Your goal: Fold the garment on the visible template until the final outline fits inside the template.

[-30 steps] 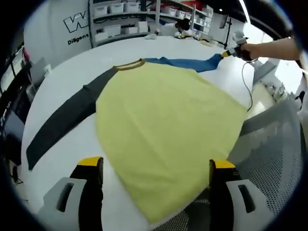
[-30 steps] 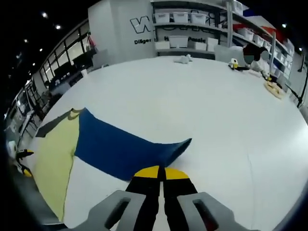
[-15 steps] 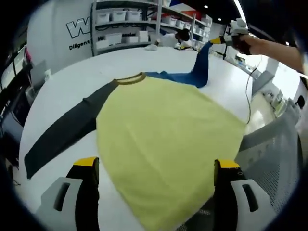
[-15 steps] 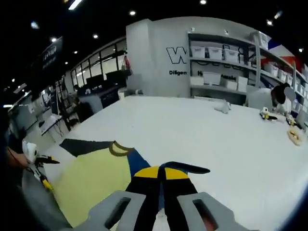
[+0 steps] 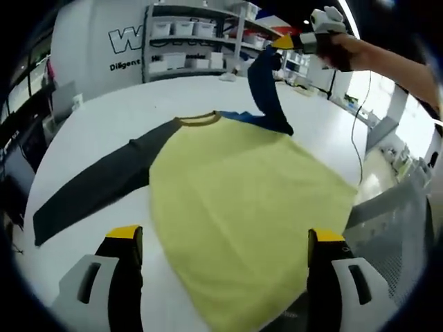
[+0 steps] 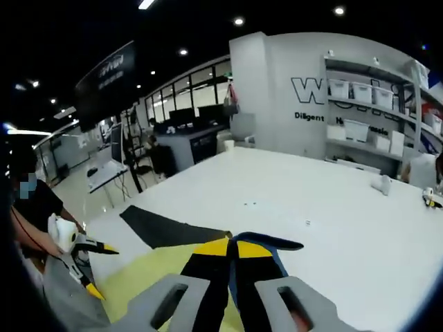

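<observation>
— Yellow shirt (image 5: pixel 242 214) lies flat on the white table (image 5: pixel 104 124), dark grey sleeve (image 5: pixel 90 190) stretched out?

— Yes. The right gripper (image 6: pixel 232 250) pinches the blue sleeve (image 5: pixel 266 90) and holds it raised above the shirt; the left gripper (image 5: pixel 220 238) hovers with jaws spread wide.

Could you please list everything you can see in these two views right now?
Long-sleeved shirt with yellow body: one, spread flat on the table.
Dark grey sleeve: one, stretched flat on the table, away from the body.
Blue sleeve: one, lifted off the table by its cuff, hanging down to the shoulder.
Large white table: one, under the shirt.
Grey mesh chair: one, beside the table edge.
Shelving with white bins: one, against the far wall.
Left tool: one, black jaws with yellow tips, open, above the shirt's hem.
Right tool: one, shut on the blue cuff, held up by a hand.
</observation>
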Demonstrator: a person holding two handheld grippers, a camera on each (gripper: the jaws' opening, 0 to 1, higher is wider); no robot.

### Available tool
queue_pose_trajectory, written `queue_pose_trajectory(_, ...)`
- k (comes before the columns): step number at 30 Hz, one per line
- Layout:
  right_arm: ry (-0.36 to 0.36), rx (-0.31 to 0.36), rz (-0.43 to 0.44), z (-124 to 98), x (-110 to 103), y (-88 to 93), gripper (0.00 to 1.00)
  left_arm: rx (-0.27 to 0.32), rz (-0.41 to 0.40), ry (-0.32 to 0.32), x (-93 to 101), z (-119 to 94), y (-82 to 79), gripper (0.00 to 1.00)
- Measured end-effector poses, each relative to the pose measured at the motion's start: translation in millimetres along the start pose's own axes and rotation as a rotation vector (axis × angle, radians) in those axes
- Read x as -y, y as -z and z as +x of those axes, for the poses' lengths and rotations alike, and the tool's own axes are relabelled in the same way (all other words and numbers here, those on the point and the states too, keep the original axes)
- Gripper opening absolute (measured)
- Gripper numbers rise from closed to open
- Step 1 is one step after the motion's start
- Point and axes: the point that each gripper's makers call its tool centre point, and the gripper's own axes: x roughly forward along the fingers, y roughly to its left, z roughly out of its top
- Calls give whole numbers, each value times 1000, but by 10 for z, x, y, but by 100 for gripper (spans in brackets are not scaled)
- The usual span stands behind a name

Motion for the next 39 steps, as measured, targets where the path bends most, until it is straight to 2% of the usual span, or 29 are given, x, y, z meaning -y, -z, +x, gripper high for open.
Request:
queue_pose_trajectory(4,-46,-31,-12,280,-247,74,0,4,-14,-5,-40,-13,26,99)
queue_pose_trajectory(12,-98,-82,-12,792,-587,231,0,14,-20,-4,-58,-16,-6,99)
queue_pose_trajectory(19,-118,-182,-47,1160,-864,611,0,22,-26,-3,-66,-7,-74,99)
queue_pose_trajectory(24,-127,-261,-94,1313,-1025,895,0,16,-20,-3,-60,0,-68,99)
queue_pose_trajectory(28,-140,-299,-126,1393,-1123,1042,0,9,-19,-8,-68,-6,-52,99)
queue_pose_trajectory(34,-166,-335,-197,1512,-1265,1138,0,0,-28,-18,-88,-18,-14,98)
queue_pose_trajectory(39,-195,-358,-221,1608,-1413,1171,0,-5,-37,-25,-112,-28,13,98)
